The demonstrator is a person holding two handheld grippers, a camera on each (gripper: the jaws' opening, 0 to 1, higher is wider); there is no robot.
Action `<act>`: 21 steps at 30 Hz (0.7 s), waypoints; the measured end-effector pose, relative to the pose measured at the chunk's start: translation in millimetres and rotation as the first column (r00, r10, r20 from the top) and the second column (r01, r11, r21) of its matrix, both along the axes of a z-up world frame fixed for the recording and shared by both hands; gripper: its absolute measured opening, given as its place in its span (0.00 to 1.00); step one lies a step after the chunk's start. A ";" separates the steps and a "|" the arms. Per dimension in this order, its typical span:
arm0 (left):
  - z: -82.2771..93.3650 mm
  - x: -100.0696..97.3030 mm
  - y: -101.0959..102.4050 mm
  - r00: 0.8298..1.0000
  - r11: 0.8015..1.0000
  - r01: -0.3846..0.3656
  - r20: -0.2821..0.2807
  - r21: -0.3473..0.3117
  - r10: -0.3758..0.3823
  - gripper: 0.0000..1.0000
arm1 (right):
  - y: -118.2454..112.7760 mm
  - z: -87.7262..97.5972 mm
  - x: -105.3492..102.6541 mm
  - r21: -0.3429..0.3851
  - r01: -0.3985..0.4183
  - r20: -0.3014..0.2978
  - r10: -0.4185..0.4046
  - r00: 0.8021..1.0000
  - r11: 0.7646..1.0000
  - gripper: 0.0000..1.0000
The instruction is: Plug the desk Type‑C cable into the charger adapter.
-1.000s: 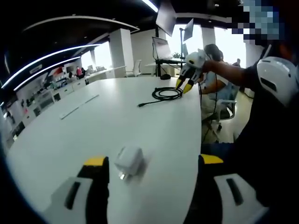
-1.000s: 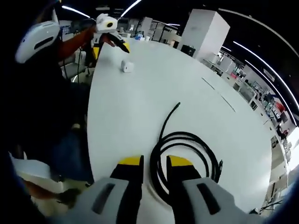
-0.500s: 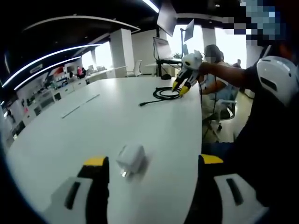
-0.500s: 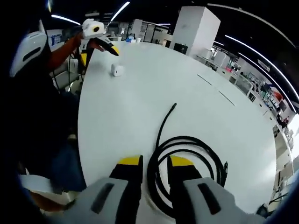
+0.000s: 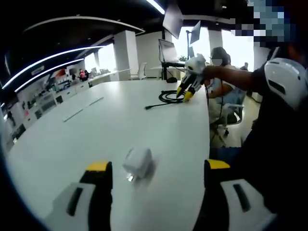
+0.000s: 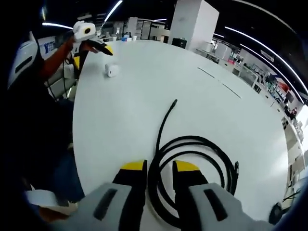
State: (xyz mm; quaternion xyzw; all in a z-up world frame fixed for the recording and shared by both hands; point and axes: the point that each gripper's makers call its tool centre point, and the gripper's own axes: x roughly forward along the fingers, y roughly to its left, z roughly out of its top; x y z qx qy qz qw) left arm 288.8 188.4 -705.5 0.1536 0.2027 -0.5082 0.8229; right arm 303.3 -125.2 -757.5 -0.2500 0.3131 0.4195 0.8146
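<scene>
In the right gripper view, the coiled black Type-C cable [image 6: 192, 163] is lying on the white table [image 6: 216, 110], low and center in the frame, one end trailing up toward the middle. Your right gripper [image 6: 160, 169] is straddling the coil's near loop, its narrowly parted jaws not visibly pinching it. In the left gripper view, the white charger adapter [image 5: 137, 161] is sitting on the table at lower center, between the widely spread jaws of your left gripper [image 5: 158, 168], touching neither.
</scene>
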 end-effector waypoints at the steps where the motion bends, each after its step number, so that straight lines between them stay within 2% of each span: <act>1: -0.1 0.0 -0.1 1.000 1.000 0.001 0.000 -0.001 -0.001 0.78 | 1.2 -0.4 -0.9 0.001 0.002 -0.004 -0.002 1.000 1.000 0.20; 12: -2.8 0.3 -0.1 1.000 1.000 0.000 -0.005 -0.005 0.000 0.78 | 6.4 -2.4 -4.5 0.020 0.023 -0.035 -0.023 0.999 1.000 0.20; 21: -2.3 -0.1 -1.4 1.000 1.000 0.002 -0.003 -0.005 -0.002 0.78 | 1.5 -4.0 1.8 0.024 0.022 -0.065 -0.021 0.998 0.999 0.17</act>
